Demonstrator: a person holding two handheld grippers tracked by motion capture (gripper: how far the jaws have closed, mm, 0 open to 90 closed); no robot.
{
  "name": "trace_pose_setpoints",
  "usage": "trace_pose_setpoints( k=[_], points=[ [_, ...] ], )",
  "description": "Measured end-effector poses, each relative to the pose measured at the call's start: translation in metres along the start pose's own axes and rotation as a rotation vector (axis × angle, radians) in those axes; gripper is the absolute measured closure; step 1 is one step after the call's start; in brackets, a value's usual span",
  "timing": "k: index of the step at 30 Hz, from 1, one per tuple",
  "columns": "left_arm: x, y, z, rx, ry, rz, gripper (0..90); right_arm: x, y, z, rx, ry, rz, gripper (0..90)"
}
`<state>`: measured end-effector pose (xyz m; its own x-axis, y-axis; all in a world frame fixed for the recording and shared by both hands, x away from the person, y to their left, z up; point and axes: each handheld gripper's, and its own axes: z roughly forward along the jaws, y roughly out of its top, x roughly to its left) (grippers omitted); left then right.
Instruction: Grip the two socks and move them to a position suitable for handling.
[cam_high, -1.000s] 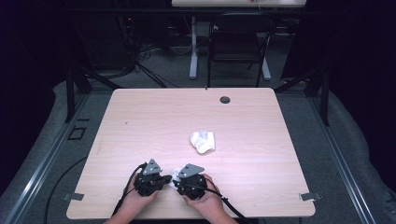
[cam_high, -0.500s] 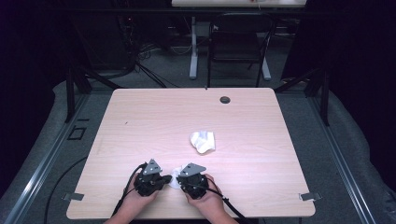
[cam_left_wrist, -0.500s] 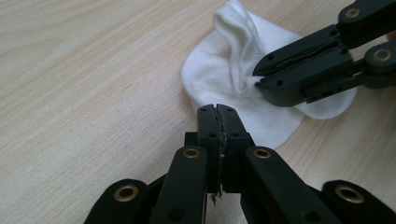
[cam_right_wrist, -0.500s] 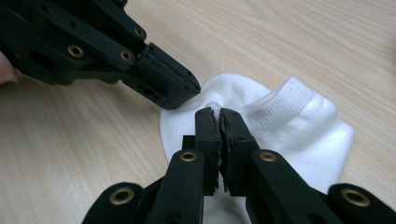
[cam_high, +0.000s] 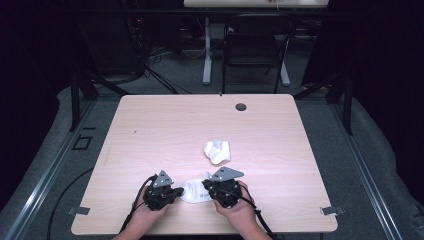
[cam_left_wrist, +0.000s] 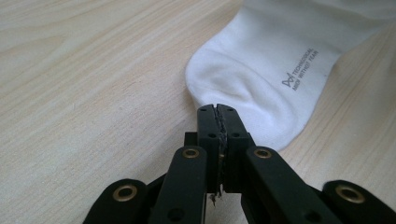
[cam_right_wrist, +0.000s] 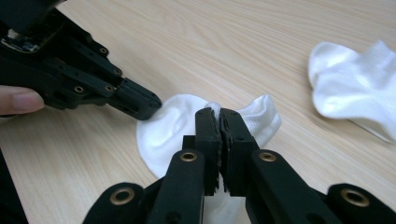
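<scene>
A second white sock (cam_high: 217, 151) lies crumpled mid-counter (cam_high: 150, 130), a round dark hole (cam_high: 241, 106) sits near the far edge, and a black chair (cam_high: 256, 45) stands on the floor beyond.

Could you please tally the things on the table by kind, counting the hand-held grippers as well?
White socks: 2, the held sock between the grippers and the loose sock farther up the table.
Hand-held grippers: 2, the left hand-held gripper and the right hand-held gripper, each pinching the held sock.
Total: 4
</scene>
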<state>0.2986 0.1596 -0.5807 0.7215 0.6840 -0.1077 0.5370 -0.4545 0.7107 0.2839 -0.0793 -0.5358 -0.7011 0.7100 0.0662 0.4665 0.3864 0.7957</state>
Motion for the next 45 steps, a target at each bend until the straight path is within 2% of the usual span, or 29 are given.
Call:
trace_pose_setpoints(
  k=[4,10,13,14,18,20,22,24,28,30,32,35,37,39,40,45],
  points=[
    [0.001,0.000,0.000,0.000,0.001,-0.004,89.2,-0.010,-0.009,-0.007,-0.003,-0.020,0.023,86.9],
    [0.002,0.000,-0.001,0.002,0.006,-0.005,89.1,-0.016,-0.017,-0.015,0.010,-0.042,0.044,86.9],
    [0.004,0.000,-0.002,0.003,0.011,-0.008,89.1,-0.022,-0.024,-0.019,0.022,-0.060,0.063,86.7],
    [0.004,0.000,-0.002,0.004,0.011,-0.006,89.1,-0.024,-0.026,-0.020,0.041,-0.066,0.069,86.6],
    [0.004,-0.001,-0.002,0.006,0.010,-0.012,89.0,-0.034,-0.038,-0.023,0.082,-0.085,0.122,85.2],
    [0.005,0.000,-0.002,0.007,0.009,-0.016,88.8,-0.039,-0.044,-0.023,0.112,-0.081,0.175,83.5],
    [0.005,0.000,-0.002,0.005,0.011,-0.016,88.5,-0.042,-0.048,-0.025,0.108,-0.100,0.207,78.5],
    [0.005,0.000,-0.003,0.003,0.009,-0.008,87.6,-0.044,-0.047,-0.031,0.063,-0.130,0.226,75.9],
    [0.004,0.004,-0.007,-0.029,0.003,-0.001,85.9,-0.041,-0.039,-0.039,-0.030,-0.153,0.177,76.9],
    [0.003,0.006,-0.009,-0.049,-0.010,0.000,85.3,-0.040,-0.036,-0.035,-0.047,-0.114,0.150,78.2],
    [0.001,0.007,-0.008,-0.054,-0.021,0.010,84.7,-0.039,-0.036,-0.028,-0.036,-0.082,0.130,79.3],
    [-0.001,0.007,-0.003,-0.026,-0.019,0.024,83.9,-0.039,-0.038,-0.012,0.025,-0.060,0.093,79.9],
    [-0.001,0.006,-0.001,-0.015,-0.015,0.038,83.9,-0.040,-0.040,-0.007,0.061,-0.079,0.068,80.6],
    [0.000,0.004,0.000,-0.005,-0.010,0.034,84.0,-0.042,-0.044,-0.001,0.103,-0.106,0.046,81.9],
    [0.001,0.003,0.000,-0.003,-0.008,0.033,84.1,-0.043,-0.045,-0.001,0.121,-0.113,0.044,82.1],
    [0.002,0.002,0.000,0.003,-0.014,0.029,84.9,-0.048,-0.050,-0.003,0.117,-0.100,0.098,83.5]
  ],
)
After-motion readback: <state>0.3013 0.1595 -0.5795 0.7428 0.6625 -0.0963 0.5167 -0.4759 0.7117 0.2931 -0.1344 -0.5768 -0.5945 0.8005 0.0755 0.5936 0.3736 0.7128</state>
